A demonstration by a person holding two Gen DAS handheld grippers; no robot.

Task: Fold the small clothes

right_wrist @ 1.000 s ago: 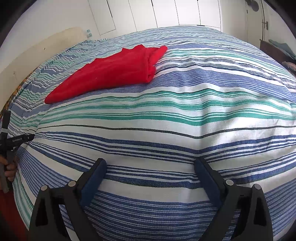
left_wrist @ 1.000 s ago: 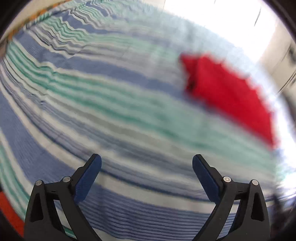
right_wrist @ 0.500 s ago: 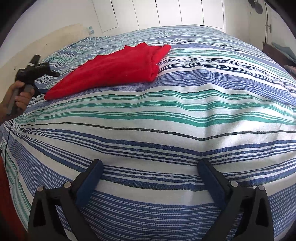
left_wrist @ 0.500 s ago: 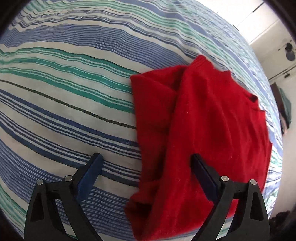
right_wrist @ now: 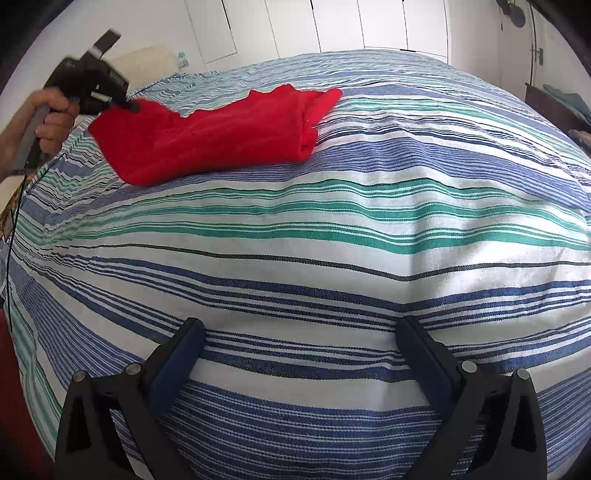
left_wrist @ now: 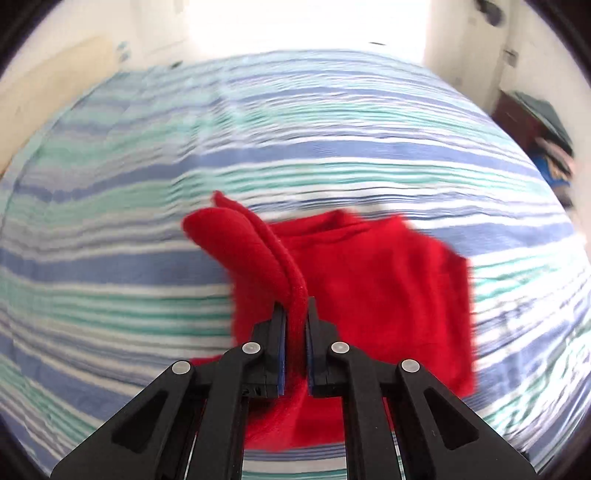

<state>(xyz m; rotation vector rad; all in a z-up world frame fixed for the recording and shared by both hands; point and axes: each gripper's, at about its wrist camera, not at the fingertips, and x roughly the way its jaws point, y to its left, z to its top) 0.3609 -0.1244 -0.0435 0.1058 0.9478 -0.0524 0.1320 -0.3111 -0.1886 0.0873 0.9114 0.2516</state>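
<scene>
left claw (left_wrist: 295, 314) pinches the red garment (left_wrist: 369, 288); right claw (right_wrist: 299, 354) spread above the striped bedcover (right_wrist: 332, 221).

A bed (right_wrist: 332, 229) under a blue, green and white striped cover fills a bright room, white panelled cupboard doors (right_wrist: 332, 26) behind it, dark furniture (right_wrist: 554, 107) at the right edge.

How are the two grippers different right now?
The left gripper is shut, pinching the red cloth; the right gripper is wide open and holds nothing. The left one's jaws have just closed at the cloth's edge; the right one hovers over bare striped bedspread. Both have black arms and blue pads.
</scene>
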